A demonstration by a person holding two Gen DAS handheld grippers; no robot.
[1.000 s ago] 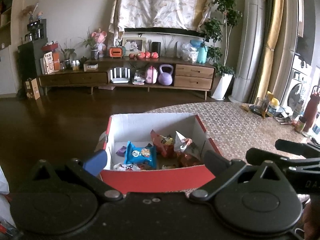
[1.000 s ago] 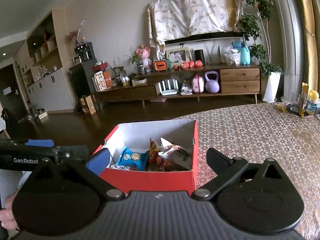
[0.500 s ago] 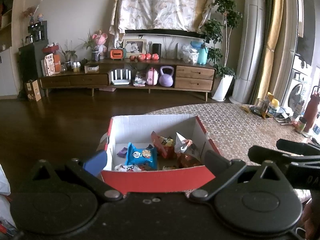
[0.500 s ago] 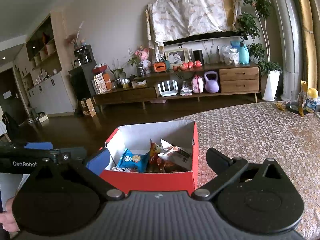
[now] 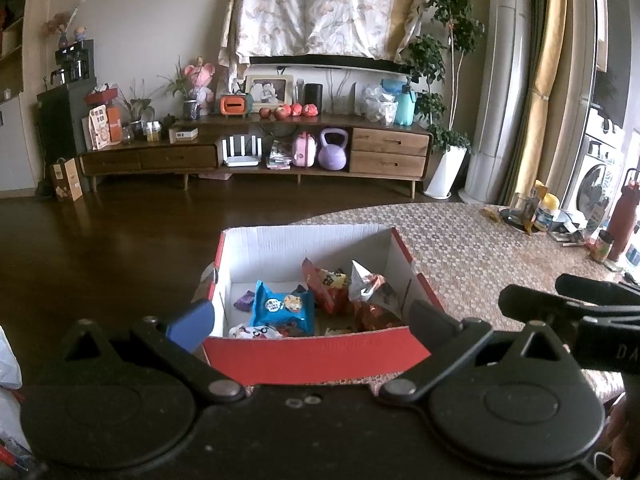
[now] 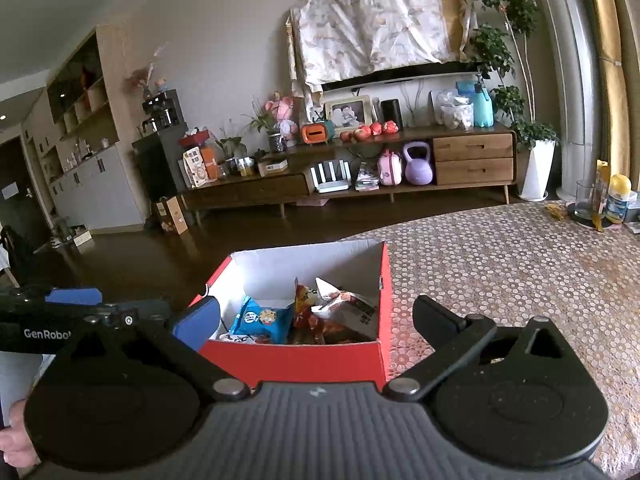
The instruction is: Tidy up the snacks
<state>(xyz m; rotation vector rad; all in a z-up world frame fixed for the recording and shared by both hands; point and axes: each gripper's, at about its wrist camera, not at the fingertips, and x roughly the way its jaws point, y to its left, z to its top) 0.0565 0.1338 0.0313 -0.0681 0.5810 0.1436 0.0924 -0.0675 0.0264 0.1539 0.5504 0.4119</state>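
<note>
A red cardboard box with a white inside stands on the patterned table, near its left edge; it also shows in the right wrist view. It holds several snack packs: a blue pack, a red-orange pack and a silver-red pack. My left gripper is open and empty, its fingers wide apart just short of the box's near wall. My right gripper is open and empty, held the same way in front of the box. Each gripper shows at the side of the other's view.
The table's patterned cloth stretches to the right. Bottles, a glass and small items stand at its far right. Dark wooden floor lies past the table's left edge. A long TV cabinet lines the far wall.
Both grippers have drawn back and risen slightly, so the box sits a little lower in the views. Both stay open and empty. The box and snacks have not moved.
</note>
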